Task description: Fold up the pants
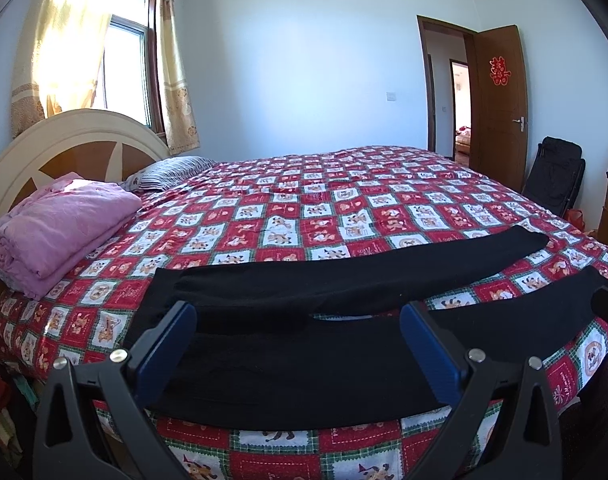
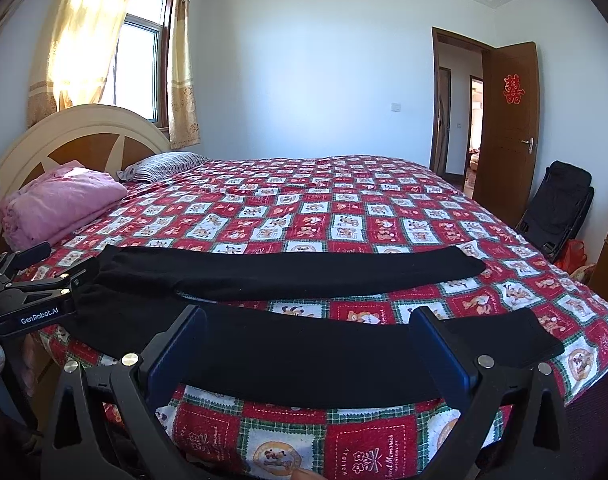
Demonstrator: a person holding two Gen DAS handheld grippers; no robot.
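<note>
Two legs of a pair of black pants [image 1: 287, 292] are laid out flat across the near edge of the bed [image 1: 344, 200], with the waist to the left and the cuffs to the right; the legs are spread slightly apart, so that a strip of the red checked bedspread [image 2: 368, 312] shows between them toward the cuff end.

On the left, a folded pink blanket [image 1: 59, 228] and a striped pillow [image 1: 175, 172] are seen near the headboard, well apart from the pants. The left gripper [image 1: 297, 336] is held over the waist end, its blue fingers [image 1: 183, 332] spread wide with nothing between them; no cloth is pinched. Further right, the right gripper [image 2: 308, 340] is poised over the near leg, toward the cuff, and its jaws are likewise parted and empty.

The cloth is judged to be soft, light and limp, probably a knit: no shape would be kept when lifted, and anything unsupported would sag and drag on the bedspread. Little risk of slipping is expected against the padded fingers, and nothing fragile is involved. A hold is best taken at the edges, where the layers are thickest: the waistband by the left tool and the cuff [image 2: 540, 340] of the near leg by the right, so that both layers are caught together and the leg can be carried over evenly.
</note>
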